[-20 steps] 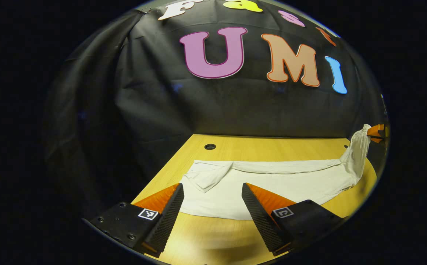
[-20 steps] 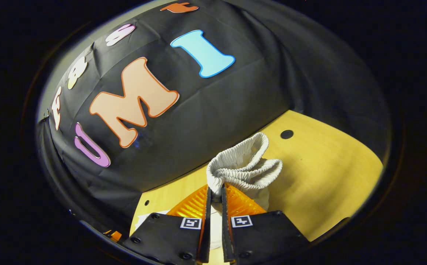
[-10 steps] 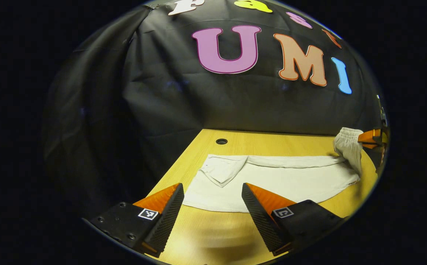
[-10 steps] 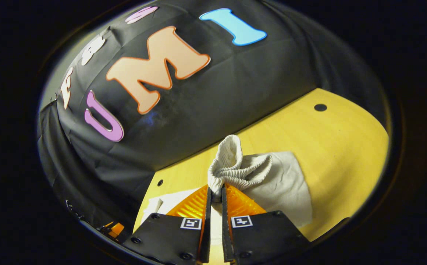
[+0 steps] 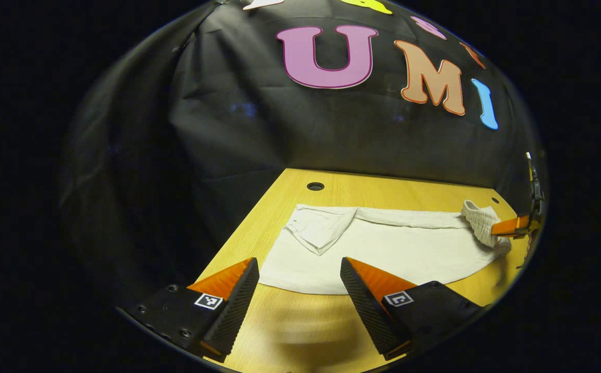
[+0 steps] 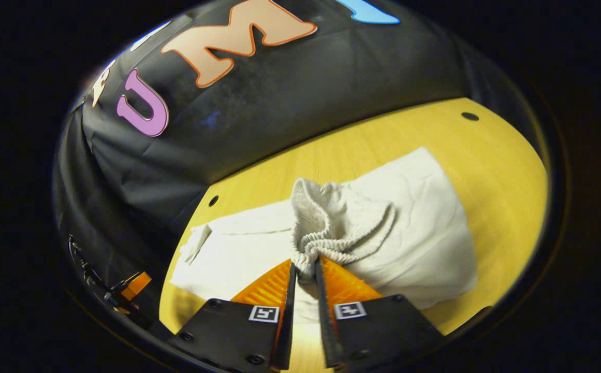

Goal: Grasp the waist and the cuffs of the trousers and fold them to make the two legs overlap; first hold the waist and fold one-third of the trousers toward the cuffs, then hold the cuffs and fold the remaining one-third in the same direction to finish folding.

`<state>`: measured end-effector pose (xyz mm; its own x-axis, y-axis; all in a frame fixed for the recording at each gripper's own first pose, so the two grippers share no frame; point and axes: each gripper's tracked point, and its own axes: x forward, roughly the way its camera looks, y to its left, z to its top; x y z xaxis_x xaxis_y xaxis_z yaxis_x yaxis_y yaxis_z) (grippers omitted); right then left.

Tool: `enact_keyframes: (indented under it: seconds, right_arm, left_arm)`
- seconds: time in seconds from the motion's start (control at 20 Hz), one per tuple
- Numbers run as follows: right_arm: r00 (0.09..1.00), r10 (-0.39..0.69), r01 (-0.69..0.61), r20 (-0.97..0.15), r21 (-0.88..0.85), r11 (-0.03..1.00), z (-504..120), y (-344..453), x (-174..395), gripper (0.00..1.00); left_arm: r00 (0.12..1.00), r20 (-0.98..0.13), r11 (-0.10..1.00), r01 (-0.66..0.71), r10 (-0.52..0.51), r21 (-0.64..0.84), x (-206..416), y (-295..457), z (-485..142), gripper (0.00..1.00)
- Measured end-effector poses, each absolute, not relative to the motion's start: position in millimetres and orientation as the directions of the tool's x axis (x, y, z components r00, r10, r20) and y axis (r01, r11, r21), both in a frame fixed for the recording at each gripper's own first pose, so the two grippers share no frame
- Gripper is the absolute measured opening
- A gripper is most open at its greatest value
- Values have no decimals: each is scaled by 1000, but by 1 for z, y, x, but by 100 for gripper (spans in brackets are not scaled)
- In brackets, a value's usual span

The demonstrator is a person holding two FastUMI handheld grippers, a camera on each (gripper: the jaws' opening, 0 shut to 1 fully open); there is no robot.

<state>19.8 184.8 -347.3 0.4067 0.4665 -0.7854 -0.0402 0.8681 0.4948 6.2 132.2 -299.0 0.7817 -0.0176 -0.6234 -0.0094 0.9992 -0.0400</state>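
Yellow wooden table against the black cloth wall.

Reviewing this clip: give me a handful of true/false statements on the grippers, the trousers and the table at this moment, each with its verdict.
1. The right gripper is clamped on the elastic waistband of the trousers. True.
2. The left gripper is shut on a cuff. False: its fingers stand wide apart with nothing between them, near the trousers' near edge.
3. The trousers hang wholly in the air. False: most of the cloth lies flat on the wooden table; the pinched waist is bunched up.
4. A corner of cloth at the cuff end is turned over. True.
5. The table has no holes. False: a round hole shows near the wall.
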Motion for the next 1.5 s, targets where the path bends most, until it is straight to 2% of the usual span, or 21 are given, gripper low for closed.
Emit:
enact_keyframes:
  seconds: [0.05,0.2,0.25,0.3,0.75,0.95,1.05,1.1,1.25,1.3,1.45,1.5]
  right_arm:
    - [404,479,-55,-780,501,863,-341,186,17,19]
    - [459,488,-94,-742,506,857,-325,187,27,84]
    - [466,483,-88,-742,504,859,-324,190,21,84]
    - [469,473,-82,-745,497,864,-321,186,20,93]
    - [504,398,-77,-766,419,905,-302,161,14,93]
    - [504,387,-77,-772,406,911,-300,158,9,93]
    - [504,384,-84,-774,399,913,-299,157,6,93]
    - [500,387,-80,-774,404,911,-300,156,5,93]
    - [500,388,-52,-774,421,906,-300,152,2,93]
    - [502,386,-45,-774,422,905,-300,149,2,93]
    - [501,382,-41,-776,420,907,-299,141,-2,93]
    - [501,380,-43,-777,416,908,-298,138,-2,93]
  left_arm:
    - [778,-628,999,-10,-23,-49,9,135,-304,96]
    - [772,-635,997,-19,-34,-77,24,144,-321,96]
    - [766,-642,995,-21,-44,-94,28,146,-327,97]
    - [759,-649,994,-26,-49,-106,33,149,-334,96]
    - [675,-732,979,-75,-92,-192,47,163,-396,95]
    - [668,-738,983,-57,-92,-174,43,162,-396,96]
    - [648,-760,994,-39,-53,-102,42,168,-399,96]
    - [630,-776,998,-26,-28,-56,37,174,-402,87]
    - [631,-774,999,2,-44,-54,39,179,-401,73]
    - [634,-771,998,2,-52,-66,38,182,-400,54]
    - [641,-765,996,-9,-66,-93,43,186,-390,34]
    - [643,-763,995,-15,-65,-96,45,189,-385,18]
